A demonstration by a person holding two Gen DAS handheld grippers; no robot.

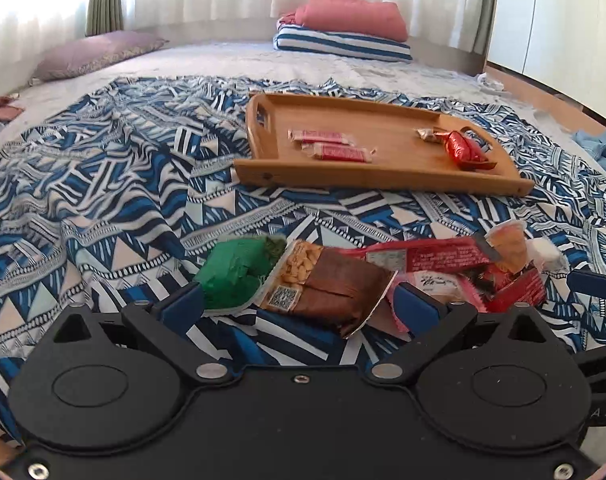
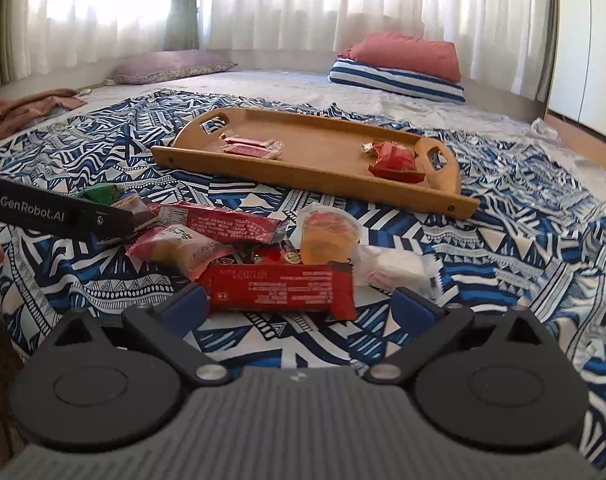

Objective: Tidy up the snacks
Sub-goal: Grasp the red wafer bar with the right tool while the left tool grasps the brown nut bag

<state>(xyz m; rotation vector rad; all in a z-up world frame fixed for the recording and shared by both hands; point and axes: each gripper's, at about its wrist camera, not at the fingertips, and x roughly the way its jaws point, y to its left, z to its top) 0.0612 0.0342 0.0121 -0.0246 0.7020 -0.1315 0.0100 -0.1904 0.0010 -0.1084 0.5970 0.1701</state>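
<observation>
A pile of snacks lies on the patterned blue cloth (image 1: 103, 200). My left gripper (image 1: 299, 300) is open, its jaws on either side of a brown peanut bar (image 1: 327, 288), with a green packet (image 1: 235, 272) at its left finger. My right gripper (image 2: 299, 300) is open around a red bar (image 2: 279, 284). Behind that bar are a jelly cup (image 2: 329, 236), a pink packet (image 2: 179, 248), a long red bar (image 2: 223, 220) and a white wrapped snack (image 2: 399, 268). The wooden tray (image 1: 383, 178) beyond holds two pink bars (image 1: 327, 144) and a red packet (image 1: 463, 148).
Folded red and striped bedding (image 1: 343, 32) and a purple pillow (image 1: 95, 52) lie at the back by the curtains. A brown garment (image 2: 19, 112) lies at the left. The left gripper's body (image 2: 55, 212) reaches into the right wrist view from the left.
</observation>
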